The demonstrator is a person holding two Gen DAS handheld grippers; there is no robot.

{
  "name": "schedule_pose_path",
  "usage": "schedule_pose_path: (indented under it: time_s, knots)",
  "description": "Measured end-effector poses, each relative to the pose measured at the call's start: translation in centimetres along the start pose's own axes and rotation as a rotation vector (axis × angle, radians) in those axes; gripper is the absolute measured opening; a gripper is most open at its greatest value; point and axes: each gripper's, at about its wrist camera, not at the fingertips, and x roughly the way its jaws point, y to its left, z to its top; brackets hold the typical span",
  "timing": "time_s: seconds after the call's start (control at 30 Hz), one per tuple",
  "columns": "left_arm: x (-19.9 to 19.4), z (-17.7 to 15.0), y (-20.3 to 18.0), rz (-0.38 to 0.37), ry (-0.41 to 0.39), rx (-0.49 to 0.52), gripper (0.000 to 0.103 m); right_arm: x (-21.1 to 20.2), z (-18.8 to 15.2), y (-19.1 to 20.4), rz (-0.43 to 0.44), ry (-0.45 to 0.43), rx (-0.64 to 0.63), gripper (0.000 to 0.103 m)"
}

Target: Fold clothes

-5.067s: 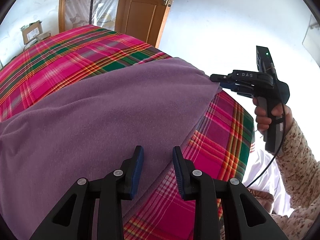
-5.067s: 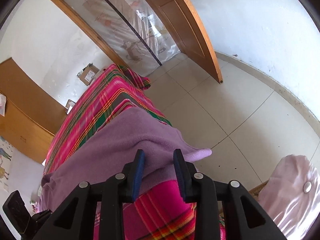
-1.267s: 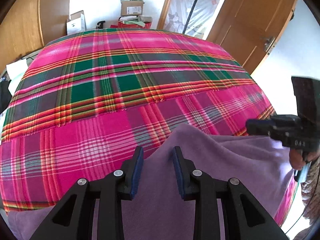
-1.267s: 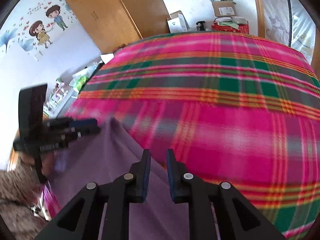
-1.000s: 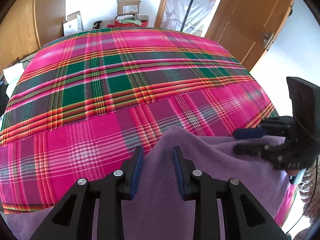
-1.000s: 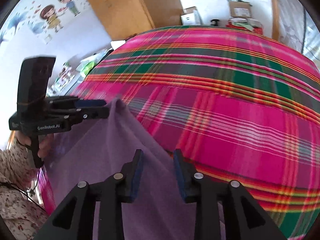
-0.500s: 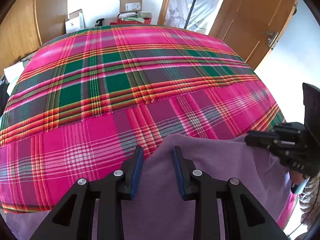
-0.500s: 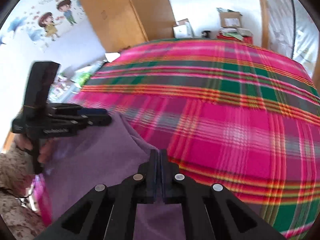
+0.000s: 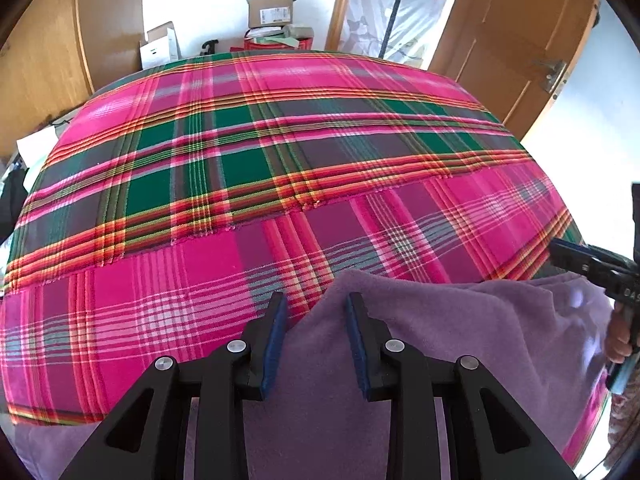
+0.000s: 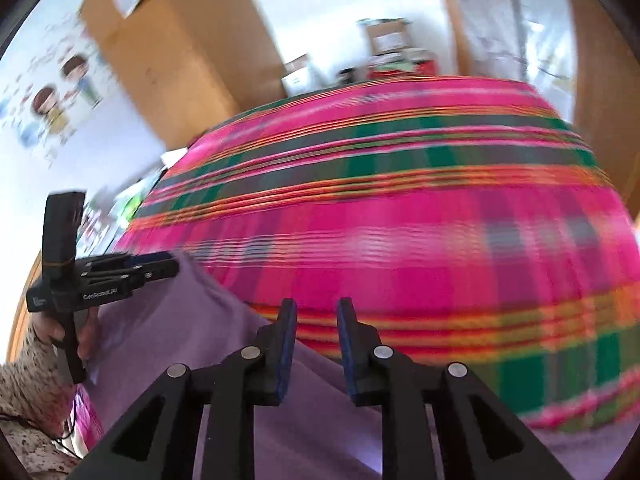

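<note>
Purple garment (image 9: pixel 460 360) on plaid bedspread (image 9: pixel 240 184) under both your tongs | left gripper (image 9: pixel 316 344) apart over its corner | right gripper (image 10: pixel 316 348) just reopening, gripping nothing

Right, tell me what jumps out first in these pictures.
The bright pink-and-green plaid bedspread fills most of both views. A purple fleece garment lies across its near edge, a raised corner between the left gripper fingers. Behind the bed, cardboard boxes sit beside a wooden door.
</note>
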Motion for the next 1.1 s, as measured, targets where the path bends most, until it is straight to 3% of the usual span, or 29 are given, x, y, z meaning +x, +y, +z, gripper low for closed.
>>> schedule_pose_path:
  time_s: [0.27,0.47,0.67,0.97,1.0,1.1]
  knots:
    - [-0.9,-0.6,-0.3,0.015,-0.003,-0.018,0.031,-3.6,-3.9,-3.6,-0.113,-0.008,0.062,0.032]
    - [-1.2,-1.4,-0.3,0.029,0.0,-0.038,0.031,-4.1,-4.9,-3.3,-0.167,0.001,-0.025,0.036]
    - [-1.1,-1.4,-0.5,0.047,-0.001,-0.055,0.031,-3.7,-5.2,-2.5,-0.181,0.019,-0.118,0.037]
    - [-1.0,-1.4,-0.7,0.072,-0.004,-0.057,0.031,-4.3,-5.8,-3.3,-0.166,0.005,-0.115,0.037]
    - [-0.9,-1.4,-0.8,0.075,-0.005,-0.057,0.031,-4.2,-5.8,-3.3,-0.169,0.003,-0.117,0.035]
    - [-0.9,-1.4,-0.8,0.082,-0.008,-0.057,0.032,-4.0,-5.7,-3.1,-0.191,0.0,-0.124,0.009]
